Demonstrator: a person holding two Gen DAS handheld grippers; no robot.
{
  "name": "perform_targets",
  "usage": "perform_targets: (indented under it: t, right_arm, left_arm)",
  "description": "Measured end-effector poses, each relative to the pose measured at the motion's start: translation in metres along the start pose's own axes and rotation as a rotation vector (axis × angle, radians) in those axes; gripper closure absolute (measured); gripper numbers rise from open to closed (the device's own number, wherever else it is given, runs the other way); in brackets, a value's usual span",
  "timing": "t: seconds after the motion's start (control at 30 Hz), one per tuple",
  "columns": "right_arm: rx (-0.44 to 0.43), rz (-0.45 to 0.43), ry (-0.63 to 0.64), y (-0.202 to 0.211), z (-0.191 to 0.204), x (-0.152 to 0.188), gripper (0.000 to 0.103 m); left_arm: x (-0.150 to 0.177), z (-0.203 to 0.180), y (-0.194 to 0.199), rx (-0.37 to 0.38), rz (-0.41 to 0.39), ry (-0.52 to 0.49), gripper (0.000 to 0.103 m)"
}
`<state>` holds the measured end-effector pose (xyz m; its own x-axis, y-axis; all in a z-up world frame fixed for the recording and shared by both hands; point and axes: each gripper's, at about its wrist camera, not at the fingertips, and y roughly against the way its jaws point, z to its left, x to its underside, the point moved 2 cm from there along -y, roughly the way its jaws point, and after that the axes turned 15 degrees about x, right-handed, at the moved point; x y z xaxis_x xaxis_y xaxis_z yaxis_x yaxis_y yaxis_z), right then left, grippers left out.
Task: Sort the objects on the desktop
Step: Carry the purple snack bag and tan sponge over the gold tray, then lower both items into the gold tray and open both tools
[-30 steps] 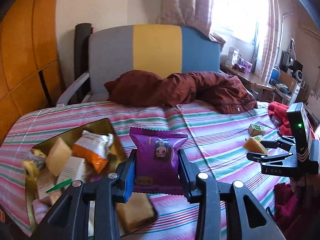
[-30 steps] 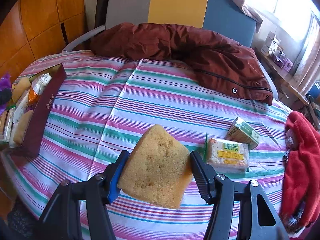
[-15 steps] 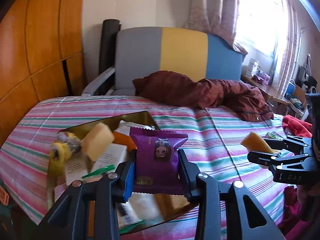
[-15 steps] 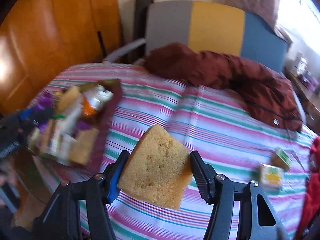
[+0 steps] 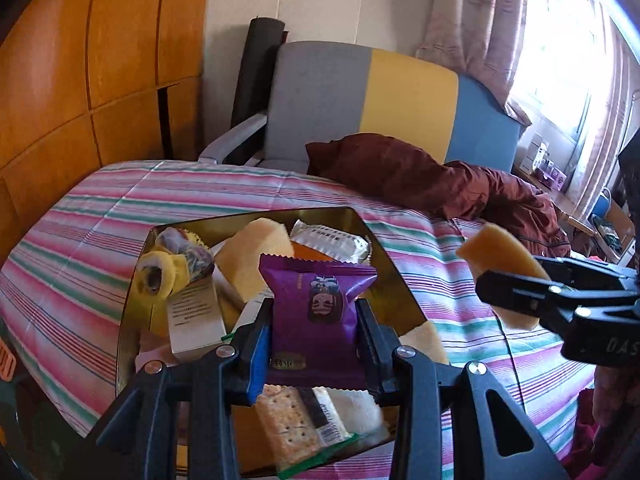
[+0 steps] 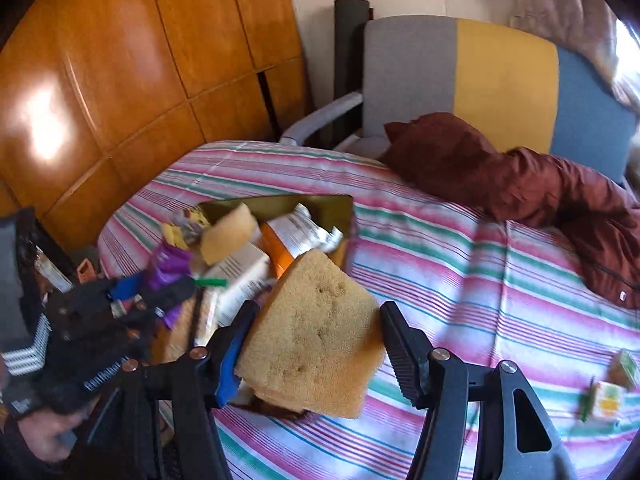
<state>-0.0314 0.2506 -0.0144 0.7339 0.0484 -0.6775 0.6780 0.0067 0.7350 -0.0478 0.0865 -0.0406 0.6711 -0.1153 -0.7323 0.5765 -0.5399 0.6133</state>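
Note:
My left gripper (image 5: 315, 320) is shut on a purple snack packet (image 5: 320, 300) and holds it upright over the gold-lined box (image 5: 256, 215). The box lies on the striped cloth and holds several packets, crackers and sponges. My right gripper (image 6: 318, 316) is shut on a yellow sponge (image 6: 312, 344), just right of the box's near corner (image 6: 348, 208). In the left wrist view the right gripper (image 5: 516, 276) comes in from the right with the sponge (image 5: 500, 252). In the right wrist view the left gripper (image 6: 152, 284) shows blurred at the left with the purple packet (image 6: 168, 260).
A maroon jacket (image 5: 440, 176) lies across the far side of the striped cloth (image 6: 460, 264), before a grey, yellow and blue chair (image 5: 360, 100). Two small packets (image 6: 608, 396) lie at the right. Wood panelling (image 5: 80, 80) stands at the left.
Both grippers have swung left toward the box, each keeping its grip. The purple packet now hangs over the box, and the sponge has come from the small packets to the box's edge.

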Motion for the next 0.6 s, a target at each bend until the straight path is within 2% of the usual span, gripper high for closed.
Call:
perform_targets:
  t: [0.27,0.6]
  right_arm:
    - [-0.043,-0.009,-0.011,-0.007,0.019,-0.013,0.041]
    - [-0.067,0.003,-0.051,-0.027,0.023,-0.027,0.039]
  left_arm:
    - [-0.003,0.014,-0.011,-0.002,0.011,0.031,0.065]
    - [-0.009,0.031,-0.035,0.013,0.047,0.089,0.064]
